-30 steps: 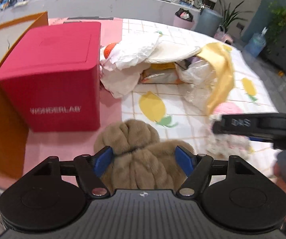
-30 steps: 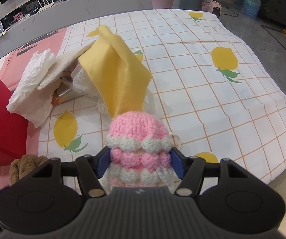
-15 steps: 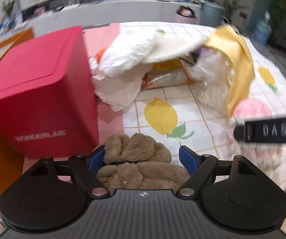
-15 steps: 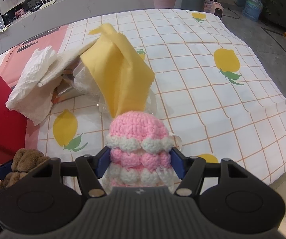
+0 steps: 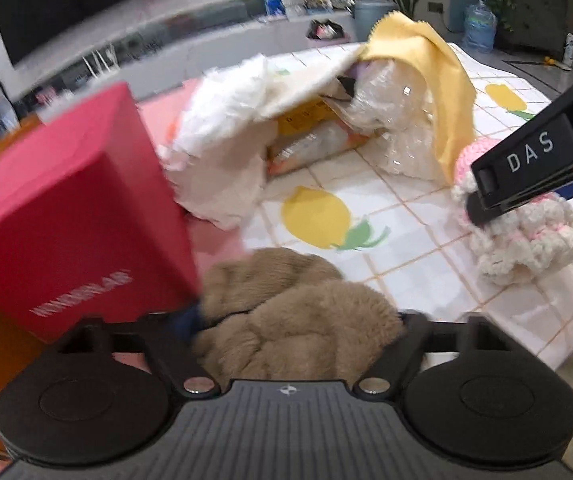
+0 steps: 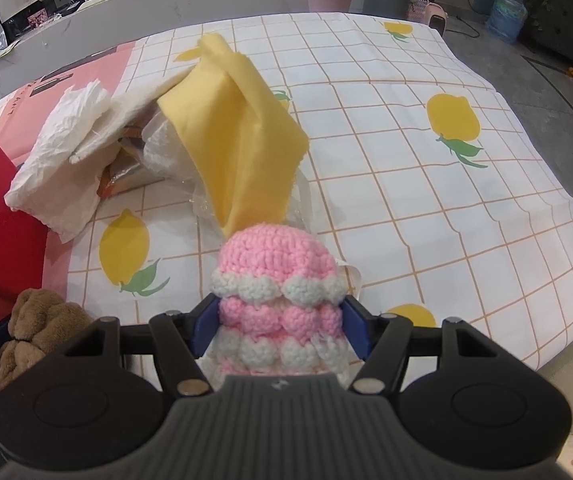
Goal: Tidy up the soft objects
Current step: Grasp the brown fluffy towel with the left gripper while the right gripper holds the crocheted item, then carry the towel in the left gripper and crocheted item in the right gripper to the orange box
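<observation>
Between the left gripper (image 5: 298, 322) fingers, closing now, sits the brown plush (image 5: 286, 312) beside the red box (image 5: 70, 208) (blurred, contact unclear); right gripper (image 6: 278, 320) clamps the crochet hat (image 6: 276, 300) on the bench (image 6: 446, 220), probably for sorting.

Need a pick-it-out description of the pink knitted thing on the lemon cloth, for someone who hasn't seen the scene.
Start from the lemon-print tablecloth and find the pile topped by a yellow cloth. Just in front of that cloth's lower tip sits the crocheted piece, between the pads of the right tool. It is the only knitted item there: pink yarn banded with white scalloped rows, unlike the plain brown plush nearby.
</observation>
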The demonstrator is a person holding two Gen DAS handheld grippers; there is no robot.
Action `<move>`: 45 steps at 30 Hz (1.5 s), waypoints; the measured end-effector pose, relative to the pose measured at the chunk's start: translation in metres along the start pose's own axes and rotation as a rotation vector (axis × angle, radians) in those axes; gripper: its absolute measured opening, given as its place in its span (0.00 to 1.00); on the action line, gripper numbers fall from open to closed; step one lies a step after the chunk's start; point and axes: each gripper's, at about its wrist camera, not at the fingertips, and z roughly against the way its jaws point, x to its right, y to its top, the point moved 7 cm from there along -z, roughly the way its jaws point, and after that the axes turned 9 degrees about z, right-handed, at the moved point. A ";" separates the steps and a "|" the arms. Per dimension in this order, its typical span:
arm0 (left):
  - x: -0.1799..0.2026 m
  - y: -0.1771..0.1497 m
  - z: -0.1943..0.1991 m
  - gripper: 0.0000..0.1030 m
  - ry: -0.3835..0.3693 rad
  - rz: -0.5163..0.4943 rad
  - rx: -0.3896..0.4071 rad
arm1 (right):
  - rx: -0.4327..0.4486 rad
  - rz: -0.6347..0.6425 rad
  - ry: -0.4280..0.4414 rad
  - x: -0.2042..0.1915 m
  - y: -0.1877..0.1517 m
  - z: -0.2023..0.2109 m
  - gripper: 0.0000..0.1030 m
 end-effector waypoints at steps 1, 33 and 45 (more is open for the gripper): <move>-0.002 0.000 0.003 0.64 0.001 -0.005 0.015 | 0.001 0.000 0.001 0.000 0.000 0.000 0.62; -0.063 0.064 0.114 0.51 -0.272 0.256 0.139 | 0.311 -0.031 0.117 -0.020 0.006 0.109 0.47; -0.177 0.098 0.185 0.51 -0.212 0.380 0.333 | 0.637 0.044 0.223 -0.142 0.032 0.224 0.47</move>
